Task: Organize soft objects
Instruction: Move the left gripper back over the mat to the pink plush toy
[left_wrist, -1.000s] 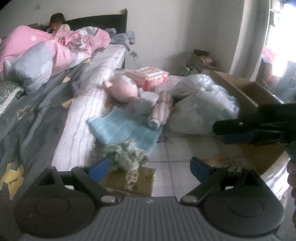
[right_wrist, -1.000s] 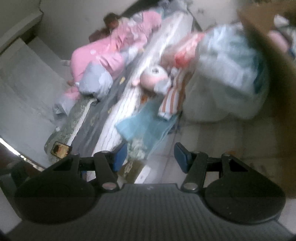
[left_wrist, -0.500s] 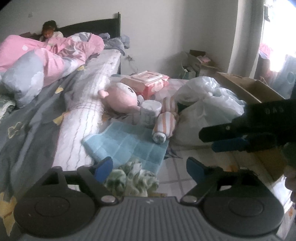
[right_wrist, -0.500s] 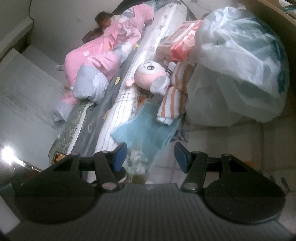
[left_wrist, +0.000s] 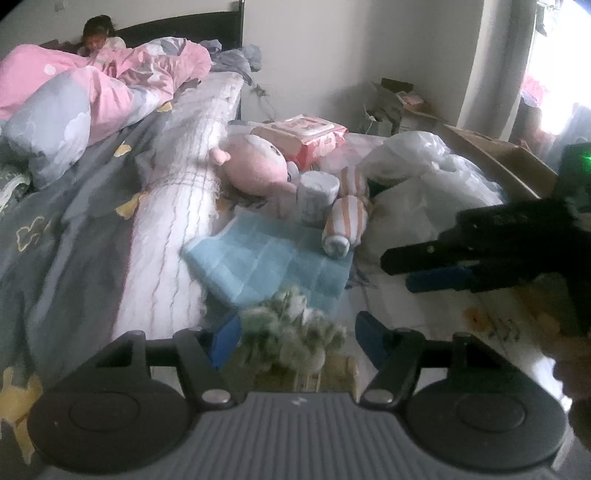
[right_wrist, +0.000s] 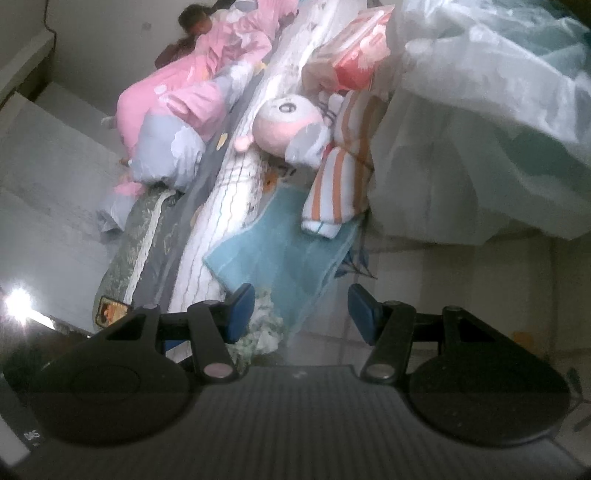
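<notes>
A fluffy green-and-white cloth (left_wrist: 295, 332) lies on a small yellowish box (left_wrist: 332, 373) by the bed edge. My left gripper (left_wrist: 295, 338) is around it, jaws closing; the right pad stands clear of it. Beyond it lie a light blue towel (left_wrist: 273, 262), a rolled orange-striped towel (left_wrist: 345, 225), a grey roll (left_wrist: 317, 195) and a pink plush (left_wrist: 258, 166). My right gripper (right_wrist: 301, 312) hangs open and empty above the blue towel (right_wrist: 288, 254), near the striped towel (right_wrist: 340, 188). It enters the left wrist view from the right (left_wrist: 424, 266).
A big clear plastic bag (left_wrist: 424, 184) sits right of the towels, with a cardboard box (left_wrist: 498, 158) behind it. A pink packet (left_wrist: 306, 136) lies past the plush. The bed (left_wrist: 166, 203) with its pink quilt fills the left; a person (left_wrist: 96, 35) lies at its head.
My left gripper moved forward and down until the fluffy cloth sat between its fingers, and its jaws narrowed. My right gripper dropped closer to the blue and striped towels, jaw width unchanged.
</notes>
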